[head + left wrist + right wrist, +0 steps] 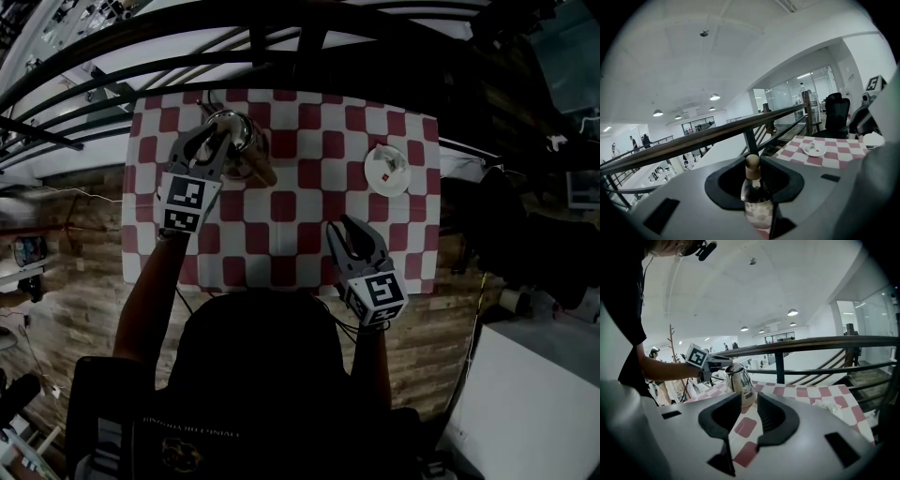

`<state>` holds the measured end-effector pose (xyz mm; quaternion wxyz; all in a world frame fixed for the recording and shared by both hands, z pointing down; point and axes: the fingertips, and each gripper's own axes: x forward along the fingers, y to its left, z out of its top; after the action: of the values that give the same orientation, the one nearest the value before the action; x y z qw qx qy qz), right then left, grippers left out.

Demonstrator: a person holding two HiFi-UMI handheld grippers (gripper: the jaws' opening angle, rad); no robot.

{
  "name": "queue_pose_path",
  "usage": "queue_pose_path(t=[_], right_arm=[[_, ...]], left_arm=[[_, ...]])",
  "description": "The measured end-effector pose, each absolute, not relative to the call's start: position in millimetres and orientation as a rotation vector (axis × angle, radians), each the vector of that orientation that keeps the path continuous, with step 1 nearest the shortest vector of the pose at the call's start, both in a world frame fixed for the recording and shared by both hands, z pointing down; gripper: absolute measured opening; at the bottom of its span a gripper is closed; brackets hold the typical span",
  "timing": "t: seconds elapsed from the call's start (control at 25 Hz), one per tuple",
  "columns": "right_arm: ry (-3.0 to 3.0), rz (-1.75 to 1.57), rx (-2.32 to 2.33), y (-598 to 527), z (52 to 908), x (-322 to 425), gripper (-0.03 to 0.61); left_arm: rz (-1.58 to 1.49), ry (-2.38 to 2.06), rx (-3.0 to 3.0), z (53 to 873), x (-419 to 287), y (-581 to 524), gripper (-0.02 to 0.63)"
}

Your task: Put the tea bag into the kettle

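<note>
silvery kettle [757, 208] with a pale knob [752, 164] mirrors the checked cloth [281, 206].

The head view is dim and underexposed. Only the checked cloth [281, 202] and the white plate [387, 169] stand out, while the person's dark clothes [253, 375] sink into near-black without detail. Its wide lens bends the railing [281, 37] into arcs along the top edge. Both gripper views are far brighter, lit from above by round ceiling lamps [715, 97] on a white ceiling, and black corners ring each circular picture. The grey bodies of the left gripper [752, 164] and the right gripper [749, 404] loom soft and unfocused close to the lens. The kettle [757, 206] shows glossy reflections of the checks.
</note>
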<state>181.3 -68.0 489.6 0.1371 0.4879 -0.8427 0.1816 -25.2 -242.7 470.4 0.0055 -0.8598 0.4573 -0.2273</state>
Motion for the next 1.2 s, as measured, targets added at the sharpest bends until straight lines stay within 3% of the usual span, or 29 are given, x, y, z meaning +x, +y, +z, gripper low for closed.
queue_pose_path(t=[1.2], right_arm=[[-2.476, 0.479, 1.37, -68, 479, 172, 0.115]], left_arm=[[-0.674, 1.414, -2.723, 462, -27, -229, 0.112]])
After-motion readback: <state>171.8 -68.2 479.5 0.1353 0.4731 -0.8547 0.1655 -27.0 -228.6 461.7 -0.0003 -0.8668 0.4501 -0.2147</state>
